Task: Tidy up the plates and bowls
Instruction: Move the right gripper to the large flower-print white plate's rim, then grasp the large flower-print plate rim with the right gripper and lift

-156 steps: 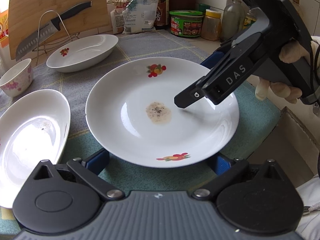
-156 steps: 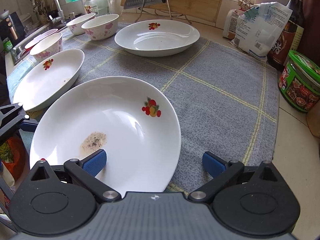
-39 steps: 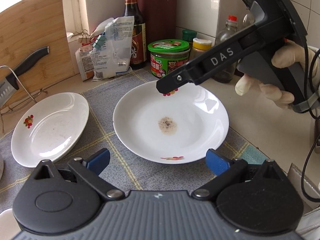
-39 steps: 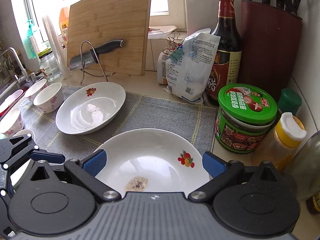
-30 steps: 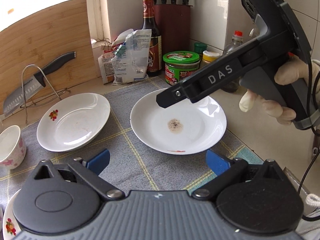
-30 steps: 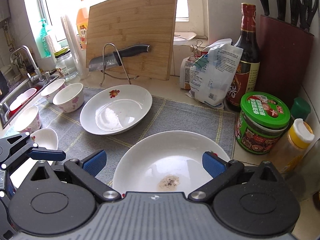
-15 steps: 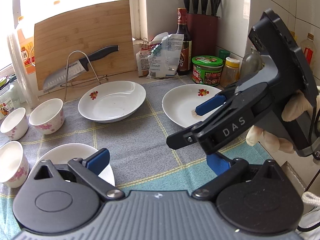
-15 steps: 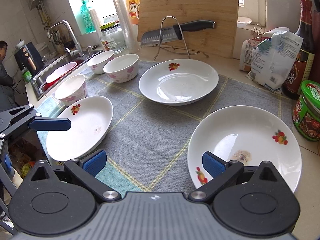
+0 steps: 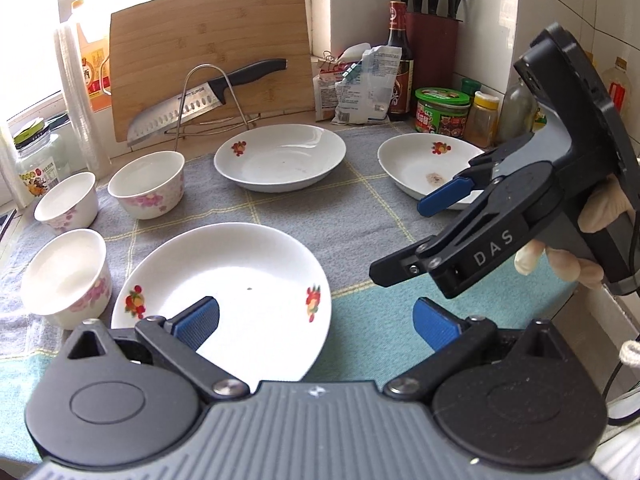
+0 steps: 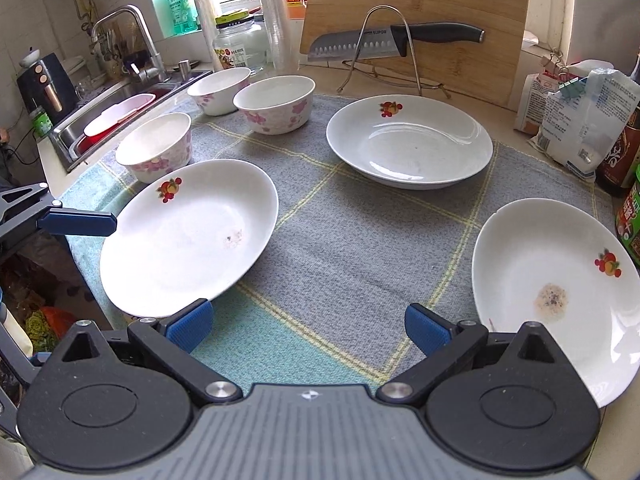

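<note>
Three white fruit-print plates lie on a grey-green mat: a near plate (image 9: pixel 224 292) (image 10: pixel 188 236), a far middle plate (image 9: pixel 280 156) (image 10: pixel 408 140), and a right plate with a food stain (image 9: pixel 428 168) (image 10: pixel 548 288). Three white floral bowls (image 9: pixel 146 184) (image 10: pixel 274 104) stand at the left of the mat. My left gripper (image 9: pixel 316 320) is open and empty over the near plate's front rim. My right gripper (image 10: pixel 308 328) is open and empty above the mat between the near and stained plates; it also shows in the left wrist view (image 9: pixel 420 236).
A bamboo cutting board (image 9: pixel 208 56) and a knife on a wire rack (image 9: pixel 208 96) stand at the back. A sauce bottle (image 9: pixel 400 60), a green-lidded jar (image 9: pixel 442 112), a snack bag (image 9: pixel 360 84) and a knife block (image 9: pixel 434 52) crowd the back right. A sink (image 10: pixel 116 116) lies left.
Both grippers pulled back and left from the stained plate, which now rests at the mat's right. The near plate and the bowls came into view. Both stay open.
</note>
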{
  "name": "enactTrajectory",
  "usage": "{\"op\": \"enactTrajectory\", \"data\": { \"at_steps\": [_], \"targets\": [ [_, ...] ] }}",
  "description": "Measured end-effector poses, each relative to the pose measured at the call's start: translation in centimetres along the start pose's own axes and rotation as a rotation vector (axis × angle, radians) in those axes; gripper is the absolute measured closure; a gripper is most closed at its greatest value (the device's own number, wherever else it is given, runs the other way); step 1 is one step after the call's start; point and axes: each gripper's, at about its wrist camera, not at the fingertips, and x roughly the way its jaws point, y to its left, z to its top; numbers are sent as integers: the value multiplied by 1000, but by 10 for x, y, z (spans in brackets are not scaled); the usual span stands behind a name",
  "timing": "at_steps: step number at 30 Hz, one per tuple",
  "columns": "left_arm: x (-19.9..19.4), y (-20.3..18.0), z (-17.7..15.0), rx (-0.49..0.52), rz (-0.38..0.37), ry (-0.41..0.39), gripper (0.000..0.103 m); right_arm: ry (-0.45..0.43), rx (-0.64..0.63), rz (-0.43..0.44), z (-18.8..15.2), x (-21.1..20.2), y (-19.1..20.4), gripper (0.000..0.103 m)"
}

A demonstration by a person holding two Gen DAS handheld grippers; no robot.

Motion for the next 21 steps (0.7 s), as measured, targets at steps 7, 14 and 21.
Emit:
{"op": "enactTrajectory", "data": {
  "at_steps": [7,14,21],
  "targets": [
    [-10,49,-23,3,7,13,1,8,58,-32,5,16,33,0],
    [-12,85,-46,54,-28,40,1,17,82,-82,11,29,57,0],
    [5,104,-65,114,-102,69,1,40,113,-121,12,40,78,0]
  ]
}}
